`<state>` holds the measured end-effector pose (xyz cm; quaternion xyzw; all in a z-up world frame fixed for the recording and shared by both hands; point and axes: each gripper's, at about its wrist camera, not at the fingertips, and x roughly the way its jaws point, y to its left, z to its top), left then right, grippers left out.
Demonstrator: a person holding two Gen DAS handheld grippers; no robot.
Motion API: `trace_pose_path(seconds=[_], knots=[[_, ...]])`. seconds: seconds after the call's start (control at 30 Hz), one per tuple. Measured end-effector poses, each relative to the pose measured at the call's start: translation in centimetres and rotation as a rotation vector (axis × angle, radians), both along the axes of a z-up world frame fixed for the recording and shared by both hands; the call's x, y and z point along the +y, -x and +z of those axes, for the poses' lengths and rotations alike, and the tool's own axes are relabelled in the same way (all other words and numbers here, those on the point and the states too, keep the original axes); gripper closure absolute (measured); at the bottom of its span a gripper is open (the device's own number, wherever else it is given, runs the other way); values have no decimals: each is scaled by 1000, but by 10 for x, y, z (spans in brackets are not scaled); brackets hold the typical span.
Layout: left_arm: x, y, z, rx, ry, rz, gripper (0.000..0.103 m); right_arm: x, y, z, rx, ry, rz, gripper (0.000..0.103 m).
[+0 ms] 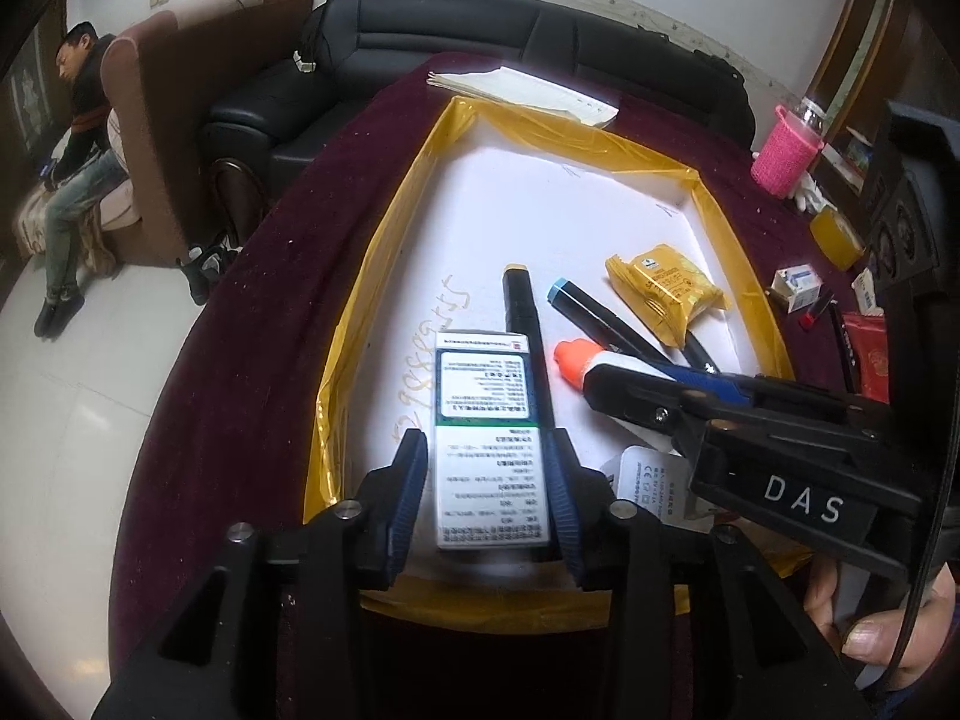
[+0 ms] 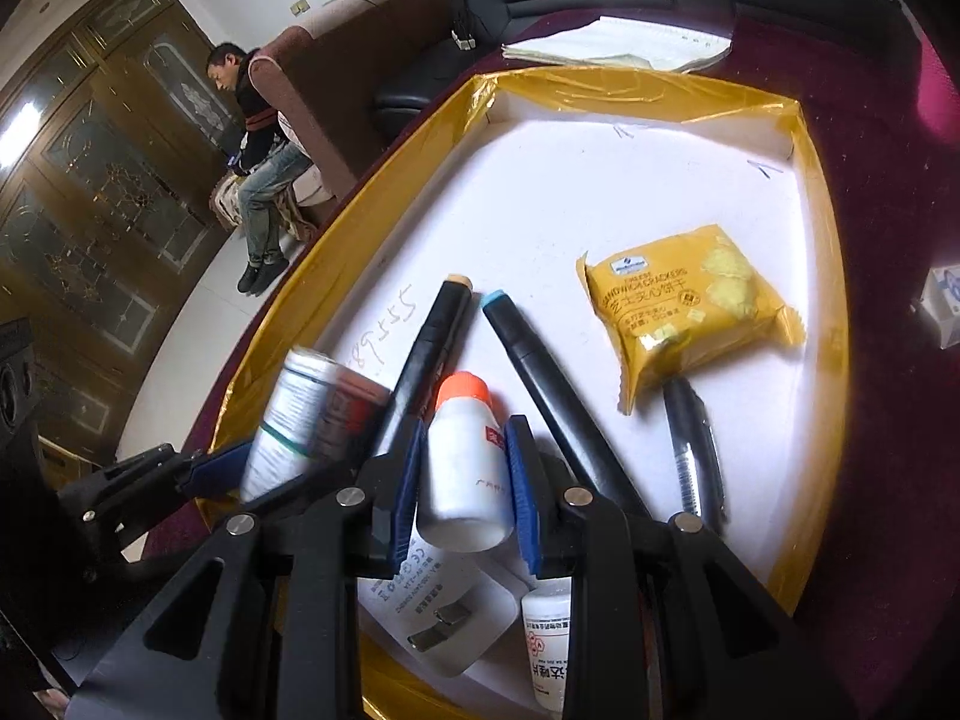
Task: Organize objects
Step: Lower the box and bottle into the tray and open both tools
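A white tray with yellow taped walls [image 1: 366, 276] lies on the maroon tablecloth; it also shows in the right wrist view [image 2: 822, 276]. My left gripper [image 1: 486, 474] is shut on a white medicine box [image 1: 486, 420] and holds it over the tray. My right gripper [image 2: 465, 471] is shut on a white bottle with an orange cap [image 2: 465, 456]; it shows in the left wrist view too [image 1: 576, 360]. In the tray lie two black markers [image 2: 528, 372], a yellow cracker packet [image 2: 684, 306], a black pen [image 2: 696, 450], a white charger [image 2: 438, 612] and another white bottle [image 2: 549, 642].
Folded papers [image 1: 528, 90] lie behind the tray. To the right on the cloth stand a pink knitted cup [image 1: 783, 150], a yellow tape roll [image 1: 837, 237], a small box [image 1: 798, 288] and a red packet [image 1: 867, 348]. A black sofa [image 1: 420, 42] and a seated man [image 1: 78, 138] are beyond.
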<state>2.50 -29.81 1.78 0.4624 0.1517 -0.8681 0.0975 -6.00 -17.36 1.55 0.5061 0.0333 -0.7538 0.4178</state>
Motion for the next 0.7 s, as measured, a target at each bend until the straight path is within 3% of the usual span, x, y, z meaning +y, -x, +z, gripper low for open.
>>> trace_pose_path(seconds=[0.43, 0.7], knots=[[-2, -16, 16, 59, -11, 0, 65, 21, -5, 19, -33, 33, 4, 78], [1, -18, 15, 64, -21, -8, 65, 10, -11, 9, -23, 13, 10, 78]])
